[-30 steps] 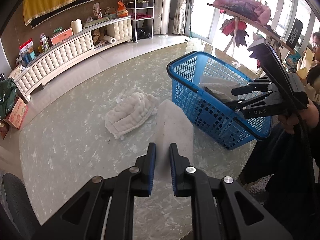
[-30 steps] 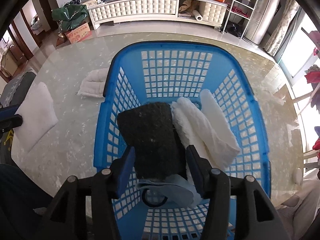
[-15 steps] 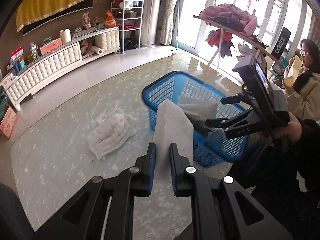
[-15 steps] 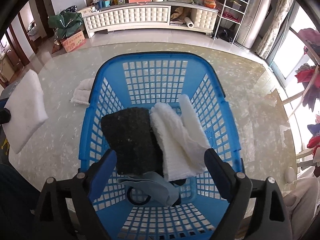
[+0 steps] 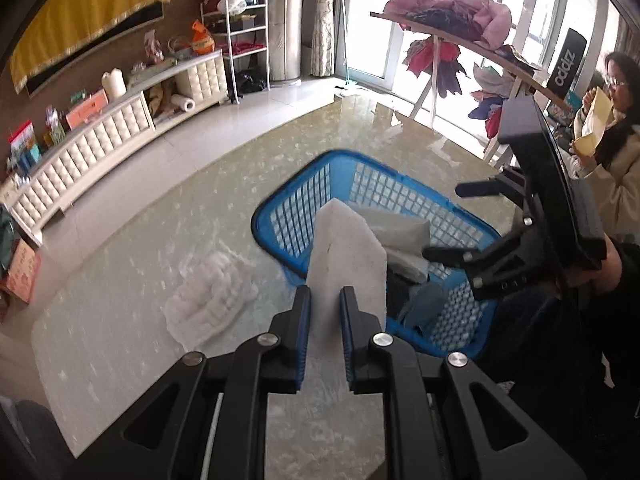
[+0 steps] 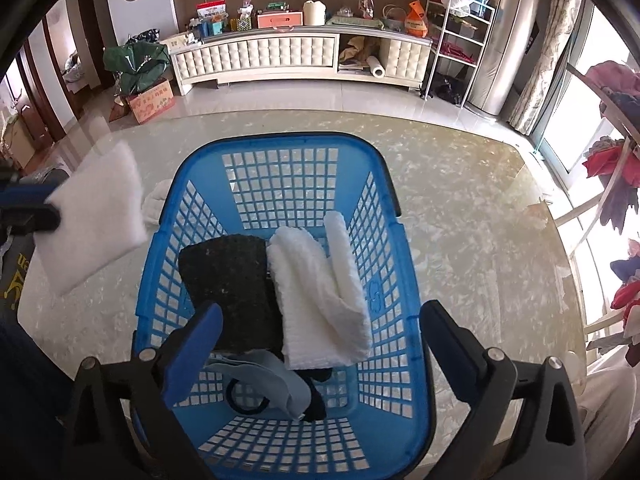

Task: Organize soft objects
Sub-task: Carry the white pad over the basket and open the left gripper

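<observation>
Left gripper (image 5: 324, 312) clamped on white foam pad (image 5: 346, 252), raised nearer the blue basket (image 5: 280, 216) than a second ago.

Left view: fluffy white cloth (image 5: 212, 304) lying on table (image 5: 120, 320), left of basket. Right view: right gripper (image 6: 320, 340) just opened wide, now empty above basket; dark pad (image 6: 232, 288) released, lying inside beside white towel (image 6: 316, 300).

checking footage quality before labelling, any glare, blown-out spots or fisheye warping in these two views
Left wrist view: the glass doors are blown out white, their glare streaks the glossy table, and the cabinet bows from fisheye. Right wrist view: the right-hand window is overexposed, the blue basket stays sharp, and the corners are vignetted black.
</observation>
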Demonstrator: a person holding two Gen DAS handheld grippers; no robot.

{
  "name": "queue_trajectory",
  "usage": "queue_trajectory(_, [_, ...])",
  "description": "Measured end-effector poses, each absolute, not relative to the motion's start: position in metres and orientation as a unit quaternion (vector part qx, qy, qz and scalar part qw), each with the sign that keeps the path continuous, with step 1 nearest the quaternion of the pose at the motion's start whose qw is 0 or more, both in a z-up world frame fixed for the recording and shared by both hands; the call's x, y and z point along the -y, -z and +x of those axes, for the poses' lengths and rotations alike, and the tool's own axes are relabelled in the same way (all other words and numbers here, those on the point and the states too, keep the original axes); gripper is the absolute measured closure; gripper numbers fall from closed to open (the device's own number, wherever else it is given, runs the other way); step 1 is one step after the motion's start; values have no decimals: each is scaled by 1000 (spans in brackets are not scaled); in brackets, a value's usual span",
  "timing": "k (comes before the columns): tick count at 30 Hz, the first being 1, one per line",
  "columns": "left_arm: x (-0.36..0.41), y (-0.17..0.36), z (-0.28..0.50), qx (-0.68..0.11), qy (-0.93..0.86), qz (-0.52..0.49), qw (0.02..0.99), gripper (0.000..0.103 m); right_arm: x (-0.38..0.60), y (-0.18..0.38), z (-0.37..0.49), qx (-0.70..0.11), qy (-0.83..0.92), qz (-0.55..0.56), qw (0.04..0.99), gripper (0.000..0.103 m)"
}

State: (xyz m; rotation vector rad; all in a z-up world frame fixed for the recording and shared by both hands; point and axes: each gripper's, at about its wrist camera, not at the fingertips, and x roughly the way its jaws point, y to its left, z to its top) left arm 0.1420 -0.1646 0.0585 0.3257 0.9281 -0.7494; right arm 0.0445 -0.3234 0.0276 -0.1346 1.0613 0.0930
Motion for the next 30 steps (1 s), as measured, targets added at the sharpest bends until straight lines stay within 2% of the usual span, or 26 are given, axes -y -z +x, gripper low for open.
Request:
queue_trajectory(6, [189, -58, 155, -438, 355, 177, 807, 90, 333, -31, 44, -499, -63, -39, 864, 0])
queue_trajectory(19, [227, -19, 202, -465, 338, 228, 786, 90, 346, -31, 45, -503, -74, -7, 861, 0])
queue_trajectory(30, [249, 9, 224, -447, 347, 287, 773, 90, 350, -29, 47, -512, -65, -1, 856, 0])
